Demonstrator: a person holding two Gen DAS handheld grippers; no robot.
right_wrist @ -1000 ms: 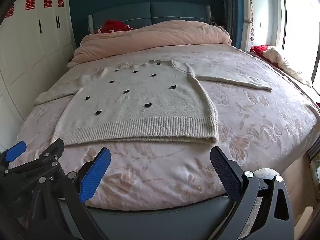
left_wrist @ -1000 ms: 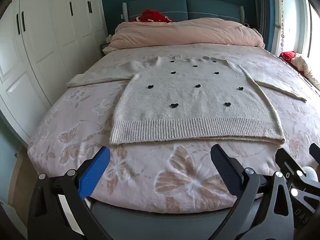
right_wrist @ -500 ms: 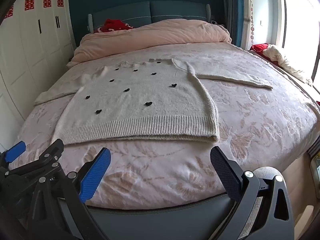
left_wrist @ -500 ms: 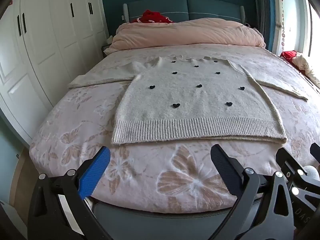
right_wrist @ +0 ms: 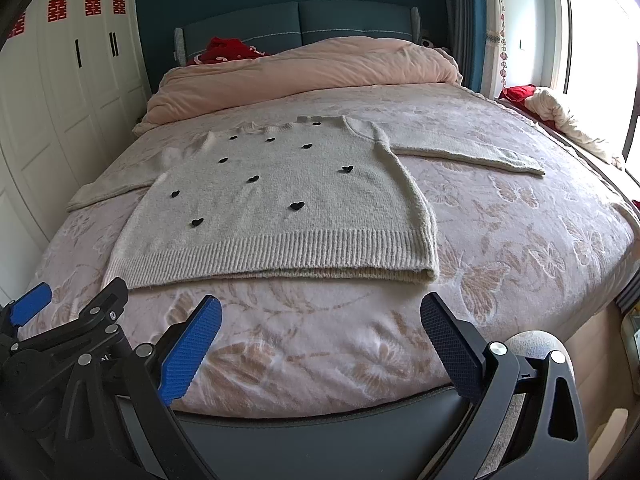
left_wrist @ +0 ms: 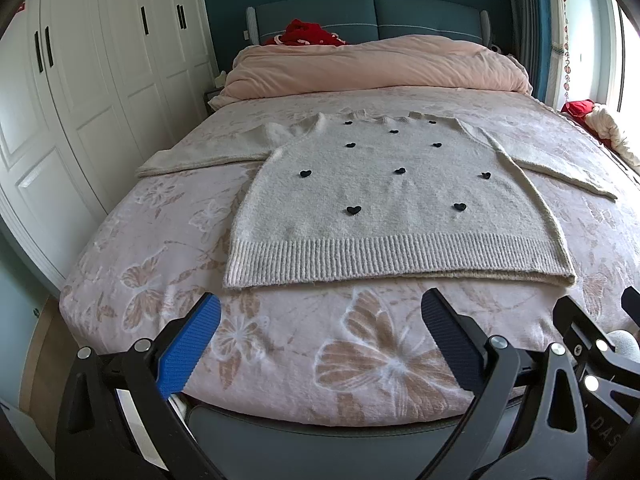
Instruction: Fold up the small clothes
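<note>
Left wrist, cream sweater (left_wrist: pixel 360 200) flat, black hearts

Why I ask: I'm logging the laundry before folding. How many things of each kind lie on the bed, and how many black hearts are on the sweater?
Sweater: 1
Pink duvet: 1
Red cloth by the headboard: 1
Total: 3
Black hearts on the sweater: 10

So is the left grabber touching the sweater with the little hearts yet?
Apart. The left wrist view shows the open left gripper short of the sweater, with bare bedspread between.
</note>
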